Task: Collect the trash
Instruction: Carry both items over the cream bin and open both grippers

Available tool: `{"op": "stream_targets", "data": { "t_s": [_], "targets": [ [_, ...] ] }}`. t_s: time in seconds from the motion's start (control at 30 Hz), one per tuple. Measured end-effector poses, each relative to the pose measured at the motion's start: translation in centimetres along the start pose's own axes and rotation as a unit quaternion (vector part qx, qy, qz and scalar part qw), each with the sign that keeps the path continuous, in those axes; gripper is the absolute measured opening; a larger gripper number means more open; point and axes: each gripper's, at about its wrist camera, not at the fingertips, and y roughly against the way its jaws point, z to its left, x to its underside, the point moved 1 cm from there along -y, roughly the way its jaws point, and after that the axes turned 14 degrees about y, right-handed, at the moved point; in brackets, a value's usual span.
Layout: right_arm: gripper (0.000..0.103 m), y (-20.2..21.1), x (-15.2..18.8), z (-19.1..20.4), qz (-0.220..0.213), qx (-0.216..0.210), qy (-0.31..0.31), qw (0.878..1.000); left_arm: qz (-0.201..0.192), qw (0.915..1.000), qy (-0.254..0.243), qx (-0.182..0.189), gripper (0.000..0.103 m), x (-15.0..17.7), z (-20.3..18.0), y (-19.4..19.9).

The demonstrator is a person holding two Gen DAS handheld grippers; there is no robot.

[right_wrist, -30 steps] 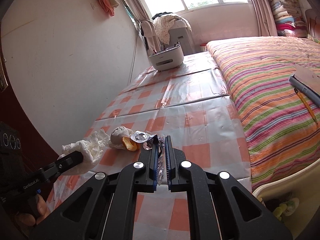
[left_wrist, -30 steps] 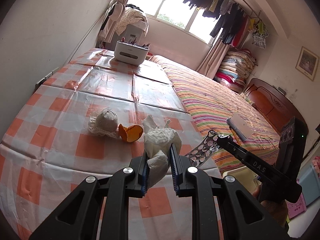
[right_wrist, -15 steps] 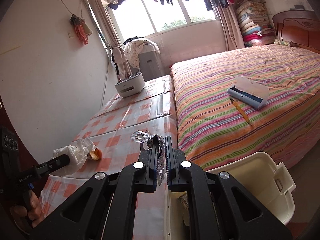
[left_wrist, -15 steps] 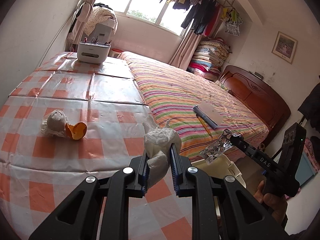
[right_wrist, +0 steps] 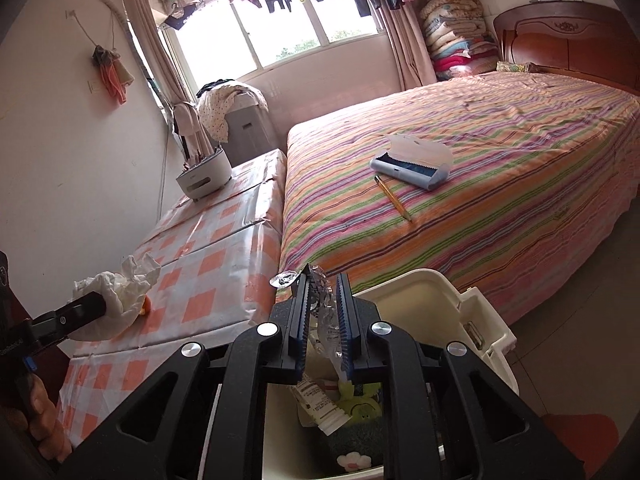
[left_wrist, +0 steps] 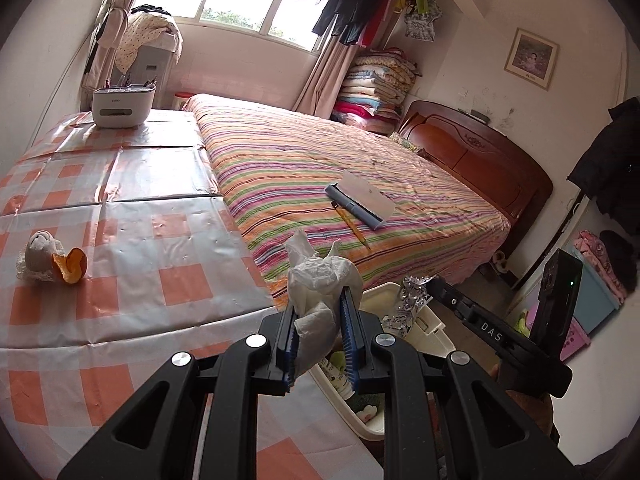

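Right gripper (right_wrist: 323, 312), jaws just parting, foil wrapper (right_wrist: 326, 316) loose between, bin (right_wrist: 436, 300) at 6 o'clock beneath; left gripper (left_wrist: 320, 320) pinching tissue (left_wrist: 318, 284), bin at 4 o'clock.

Bench cover (left_wrist: 120, 184): glossy plastic. Tissue (left_wrist: 320, 280): crumpled matt paper. Wrapper (right_wrist: 326, 312): shiny clear plastic. Bin (right_wrist: 420, 296): smooth cream plastic.

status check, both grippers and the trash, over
Left gripper shut on crumpled tissue. Right gripper jaws just opening, blister pack loose between them, over white bin. Nothing blocking the drop.
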Motion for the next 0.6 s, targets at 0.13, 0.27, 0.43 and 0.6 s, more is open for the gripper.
{"op": "stream_targets", "data": {
  "t_s": [0.13, 0.27, 0.43, 0.6],
  "targets": [
    [0.072, 1.4, 0.1, -1.0, -0.033, 0.014, -0.017, 0.999, 0.014, 0.9998, -0.005, 0.009, 0.019, 0.5, -1.2, -0.9],
    [0.072, 2.8, -0.1, -2.4, -0.07, 0.025, -0.051, 0.996, 0.035, 0.9992, -0.014, 0.016, 0.019, 1.4, -2.5, -2.4],
    [0.072, 3.9, -0.2, -3.7, -0.097, 0.034, -0.08, 0.991, 0.06, 0.9976, -0.026, 0.022, 0.019, 2.5, -4.0, -4.1],
    [0.072, 4.3, 0.0, -4.4, -0.106, 0.04, -0.092, 0.989, 0.082, 0.9958, -0.03, 0.028, 0.019, 3.1, -5.0, -5.7]
  ]
}}
